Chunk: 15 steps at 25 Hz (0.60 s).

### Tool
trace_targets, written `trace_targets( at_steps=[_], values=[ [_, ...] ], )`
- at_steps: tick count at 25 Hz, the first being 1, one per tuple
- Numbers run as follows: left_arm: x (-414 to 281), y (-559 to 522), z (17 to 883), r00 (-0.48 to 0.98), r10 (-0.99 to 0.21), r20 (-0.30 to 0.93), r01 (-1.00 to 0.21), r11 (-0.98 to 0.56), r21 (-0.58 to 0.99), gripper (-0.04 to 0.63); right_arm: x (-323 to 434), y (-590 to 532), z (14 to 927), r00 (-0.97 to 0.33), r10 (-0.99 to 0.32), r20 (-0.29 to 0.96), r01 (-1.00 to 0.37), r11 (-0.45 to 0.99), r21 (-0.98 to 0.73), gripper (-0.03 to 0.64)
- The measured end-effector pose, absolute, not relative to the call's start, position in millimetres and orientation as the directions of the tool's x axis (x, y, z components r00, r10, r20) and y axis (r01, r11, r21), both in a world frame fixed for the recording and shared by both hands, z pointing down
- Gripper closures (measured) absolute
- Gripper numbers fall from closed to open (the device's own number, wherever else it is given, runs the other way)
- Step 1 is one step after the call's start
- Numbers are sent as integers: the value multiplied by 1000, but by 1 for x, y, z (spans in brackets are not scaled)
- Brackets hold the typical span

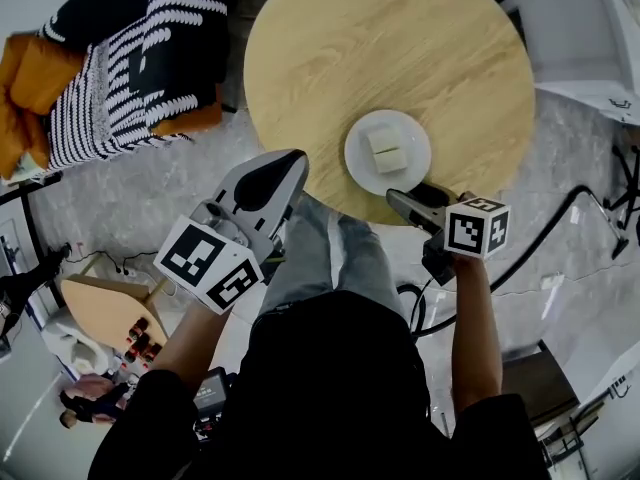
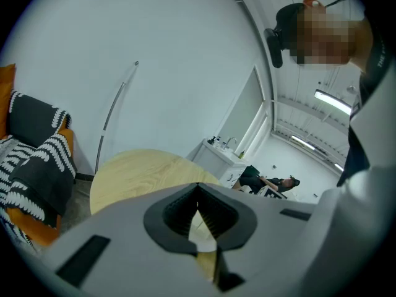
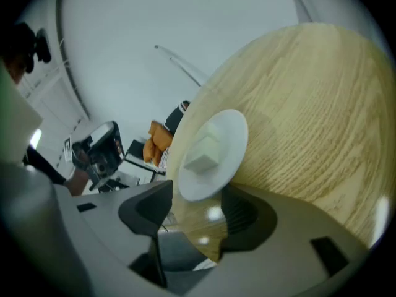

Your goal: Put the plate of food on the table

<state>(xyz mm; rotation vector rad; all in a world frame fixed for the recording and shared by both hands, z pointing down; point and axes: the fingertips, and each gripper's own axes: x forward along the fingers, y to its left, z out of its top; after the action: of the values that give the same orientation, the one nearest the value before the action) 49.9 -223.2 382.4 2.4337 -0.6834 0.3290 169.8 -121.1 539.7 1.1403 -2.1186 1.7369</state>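
Observation:
A white plate [image 1: 388,151] with a pale block of food [image 1: 385,153] rests on the round wooden table [image 1: 400,38], close to its near edge. My right gripper [image 1: 402,202] hovers just short of that edge, behind the plate. In the right gripper view its jaws [image 3: 195,206] stand open, with the plate [image 3: 213,135] and the food [image 3: 204,153] just beyond the tips and nothing pressed between the pads. My left gripper [image 1: 287,170] is held off the table's near left edge, shut and empty; its own view shows the jaws [image 2: 198,193] meeting over the table [image 2: 136,172].
An orange sofa with black-and-white striped cushions [image 1: 120,68] stands left of the table. A white cabinet [image 1: 590,28] is at the upper right. A small wooden side table [image 1: 105,308] sits at the lower left, and a black cable [image 1: 560,223] runs over the grey floor at right.

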Motion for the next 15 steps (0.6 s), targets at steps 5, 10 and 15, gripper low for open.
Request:
trace_targets(
  at_steps=[5,10,15],
  values=[
    [48,-216,379,832,-413,370,-550,-695,463,589,167,-106,546,-644,-286,709,-763,187,-618,379],
    [44,-210,375,826,-424,371,-560,-690,458,589,163,-99,553,-542,-181,821,-822,319,-472,379],
    [53,-214,376,829,-432,355,-556,-699,449,589,175,-106,555,-513,-196,836,-842,307,-444,380]
  ],
)
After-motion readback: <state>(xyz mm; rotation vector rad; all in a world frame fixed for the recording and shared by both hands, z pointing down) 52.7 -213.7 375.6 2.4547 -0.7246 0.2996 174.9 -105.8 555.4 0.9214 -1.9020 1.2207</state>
